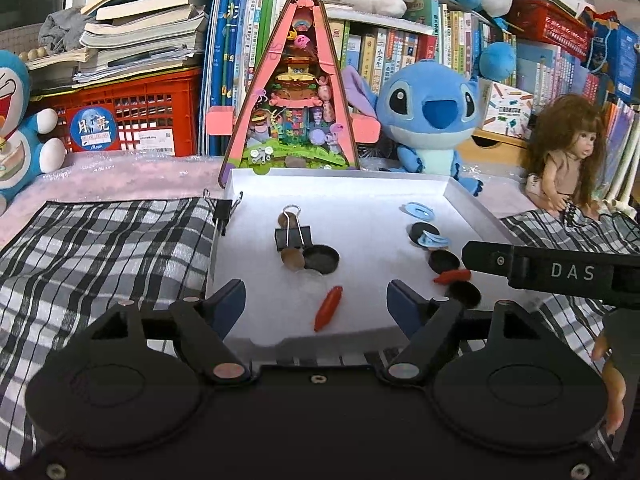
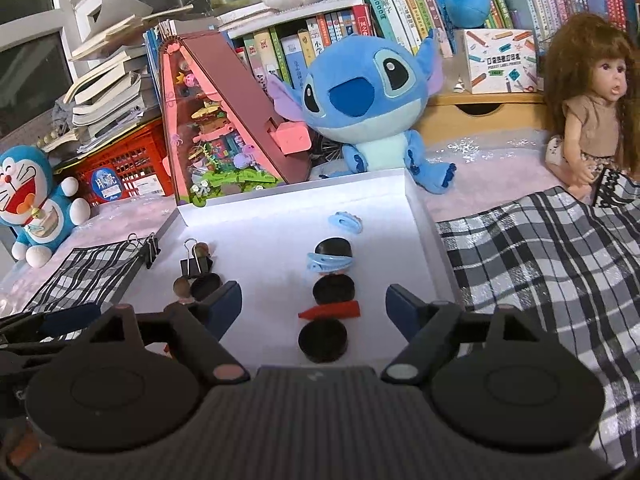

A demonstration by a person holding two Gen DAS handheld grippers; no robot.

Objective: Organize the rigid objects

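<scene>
Two hand-held grippers hover at the near edge of the white tray (image 1: 472, 204), the left (image 1: 316, 300) and the right (image 2: 314, 304) both spread wide with nothing between their jaws. Small stiff pieces lie inside it: a binder clip (image 1: 293, 236), black caps (image 2: 323, 340), an orange cone (image 2: 332, 310), blue clips (image 2: 330, 261). All look light and hard; the low caps seem best pinched across their rims. The raised tray walls hem reaches, while the middle lies bare.
</scene>
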